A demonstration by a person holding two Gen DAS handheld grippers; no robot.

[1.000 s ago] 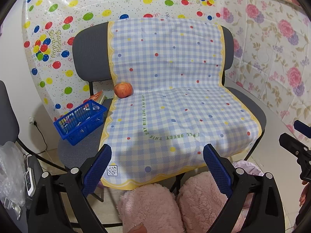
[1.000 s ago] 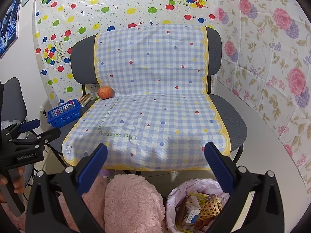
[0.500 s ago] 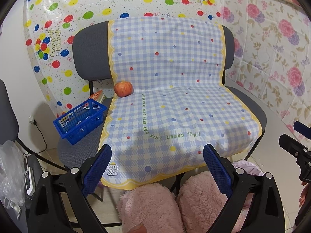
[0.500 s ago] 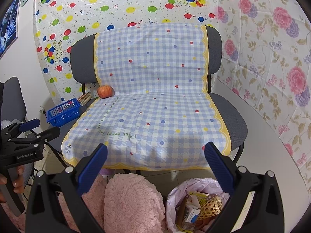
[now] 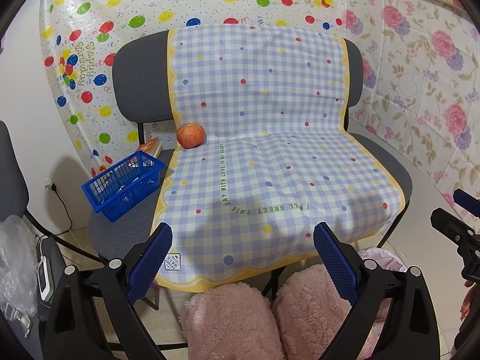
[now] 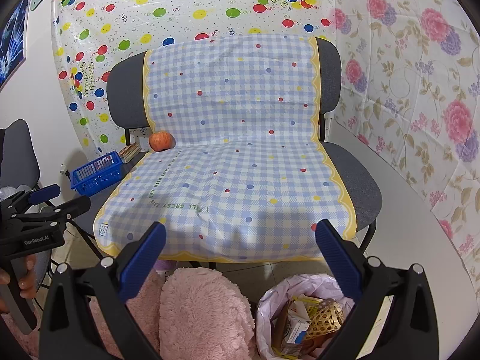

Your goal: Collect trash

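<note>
I hold both tongs apart and empty in front of the chair: my left tongs (image 5: 241,258) and my right tongs (image 6: 240,255) hang over the near edge of the checked cloth (image 5: 270,138) that covers the seat. The trash I can make out, cartons and a woven bit, already lies in the lined trash bin (image 6: 270,303) on the floor, just below my right tongs. The cloth looks bare except for an apple (image 5: 191,136) at its far left corner, against the backrest. A blue basket (image 5: 123,186) sits on the seat's left side, off the cloth. I judge the collecting nearly done. Next I should look for stray litter, perhaps in the basket, whose contents I cannot make out.
</note>
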